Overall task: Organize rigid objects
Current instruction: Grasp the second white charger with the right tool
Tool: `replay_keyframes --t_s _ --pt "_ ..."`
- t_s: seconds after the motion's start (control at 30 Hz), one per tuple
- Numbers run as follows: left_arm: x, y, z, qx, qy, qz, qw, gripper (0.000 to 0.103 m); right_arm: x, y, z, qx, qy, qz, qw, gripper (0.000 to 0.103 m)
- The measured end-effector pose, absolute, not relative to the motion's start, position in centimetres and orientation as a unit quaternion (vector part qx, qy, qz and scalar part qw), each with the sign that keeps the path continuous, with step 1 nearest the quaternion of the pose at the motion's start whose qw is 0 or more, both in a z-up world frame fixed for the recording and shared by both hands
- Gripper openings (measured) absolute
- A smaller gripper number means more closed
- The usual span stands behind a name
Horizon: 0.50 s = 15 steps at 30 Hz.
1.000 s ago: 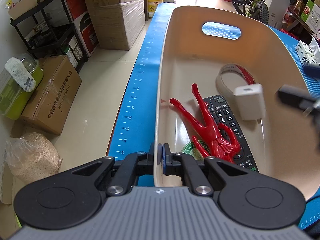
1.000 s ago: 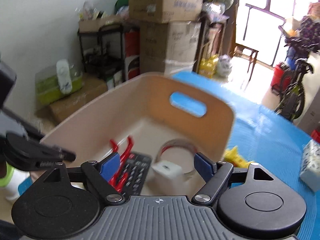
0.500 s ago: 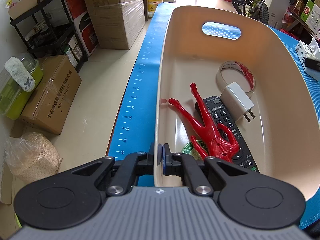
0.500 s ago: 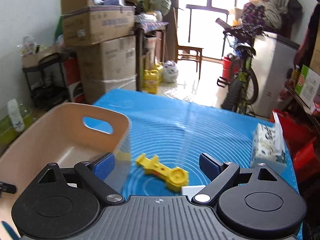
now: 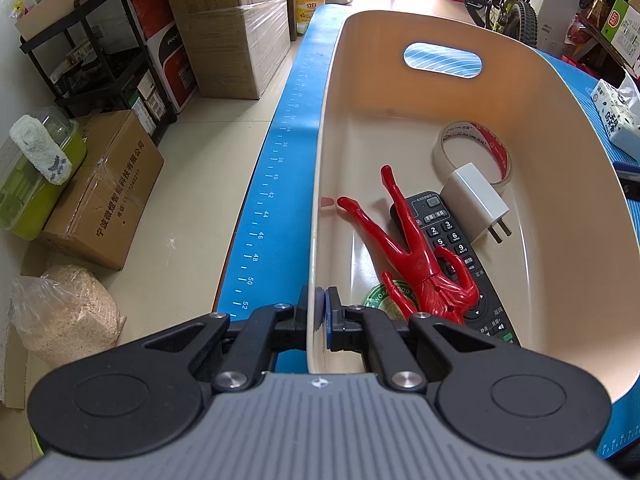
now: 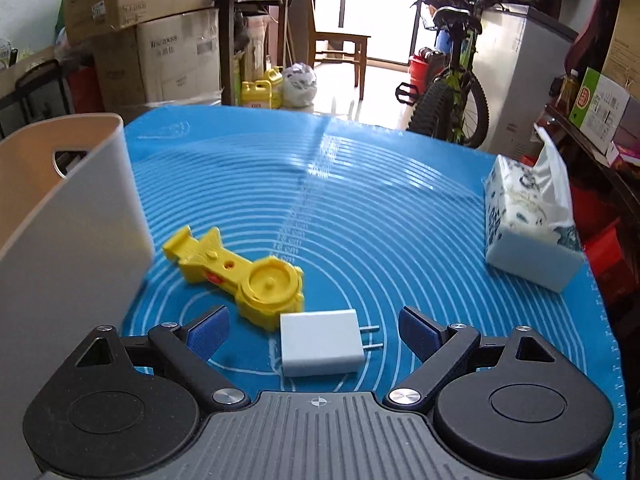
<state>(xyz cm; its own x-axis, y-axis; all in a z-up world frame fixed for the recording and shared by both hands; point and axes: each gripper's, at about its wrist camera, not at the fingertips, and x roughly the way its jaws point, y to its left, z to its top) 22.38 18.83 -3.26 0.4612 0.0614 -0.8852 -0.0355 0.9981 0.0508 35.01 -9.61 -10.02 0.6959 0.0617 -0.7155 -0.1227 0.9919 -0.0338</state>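
My left gripper is shut on the near rim of the beige bin. In the bin lie a red figure, a black remote, a tape roll and a white charger. My right gripper is open and empty, low over the blue mat. A second white charger lies on the mat between its fingers. A yellow plastic toy lies just beyond it to the left. The bin's outer wall stands at the left of the right wrist view.
A tissue pack stands on the mat at the right, also in the left wrist view. Cardboard boxes, a black shelf and a bicycle stand around the table. The mat's left edge drops to the floor.
The white charger fell from the right gripper into the bin. The right gripper swung right, out of the bin, and came down over the second charger on the mat. The left gripper has not moved.
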Motion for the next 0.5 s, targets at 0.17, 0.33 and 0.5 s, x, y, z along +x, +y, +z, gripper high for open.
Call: replay_keyframes --t_s 0.17,0.33,0.5 --pt "22.3 18.8 -3.2 0.013 0.518 0.029 0.855 0.007 35.2 -9.0 -11.8 -0.068 0.388 0.050 0.918 0.086" --pt "22.3 18.8 -3.2 0.013 0.518 0.029 0.855 0.007 35.3 -9.8 -11.8 -0.035 0.385 0.054 0.920 0.077" --pt "22.3 18.9 -3.1 0.011 0.518 0.027 0.855 0.007 34.8 -10.1 -11.6 -0.031 0.381 0.047 0.923 0.065"
